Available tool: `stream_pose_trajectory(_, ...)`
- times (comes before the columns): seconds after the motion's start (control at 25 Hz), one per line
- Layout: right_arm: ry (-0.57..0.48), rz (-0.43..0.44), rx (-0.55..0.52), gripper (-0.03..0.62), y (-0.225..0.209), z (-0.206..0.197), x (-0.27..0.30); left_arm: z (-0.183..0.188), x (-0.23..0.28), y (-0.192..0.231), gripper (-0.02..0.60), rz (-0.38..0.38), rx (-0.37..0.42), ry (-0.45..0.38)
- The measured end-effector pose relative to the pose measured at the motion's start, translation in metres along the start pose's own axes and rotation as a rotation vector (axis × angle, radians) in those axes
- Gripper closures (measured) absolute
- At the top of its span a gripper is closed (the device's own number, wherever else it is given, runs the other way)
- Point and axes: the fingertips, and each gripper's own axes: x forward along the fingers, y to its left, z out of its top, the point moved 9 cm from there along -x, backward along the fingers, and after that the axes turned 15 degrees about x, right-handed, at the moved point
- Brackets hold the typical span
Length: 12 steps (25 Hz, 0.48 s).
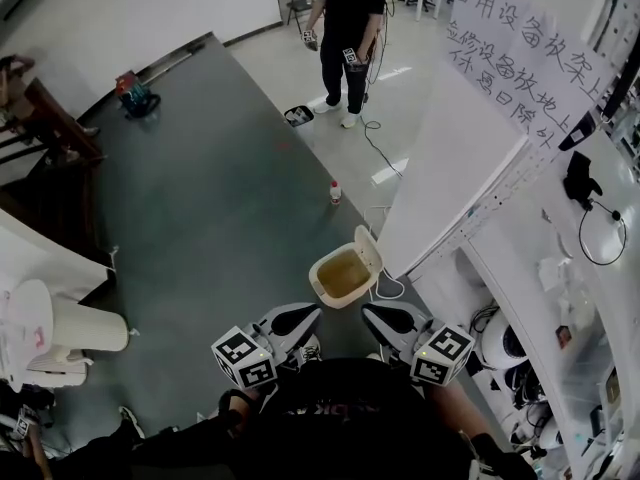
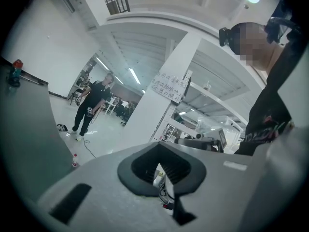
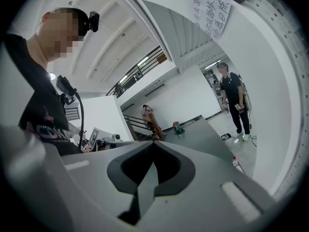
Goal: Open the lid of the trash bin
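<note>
Trash bin, cream-coloured, stands on a dark grey floor mat in the head view, just beside the base of a white pillar. Its lid is tipped up at the far right side, and the yellowish inside of the bin is open to view. A white cable curls on the floor just beside it.

The left gripper and right gripper are held close to the person's body, side by side, both pointing toward the bin and well short of touching it. Each gripper's own view shows its two dark pads pressed together with nothing between them.

Farther along the floor stands a small bottle. Beyond it, a person in black clothing stands on the pale floor. A sheet with handwritten characters hangs on the pillar.
</note>
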Motion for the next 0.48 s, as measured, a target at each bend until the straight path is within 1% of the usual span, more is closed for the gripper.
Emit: stream_pose_trajectory(0.48,0.016,-0.01,0.01,0.586,-0.004,-0.0036,0.0006,-0.0067,0.0017,0.0,0.58,-0.002,-0.026,0.009)
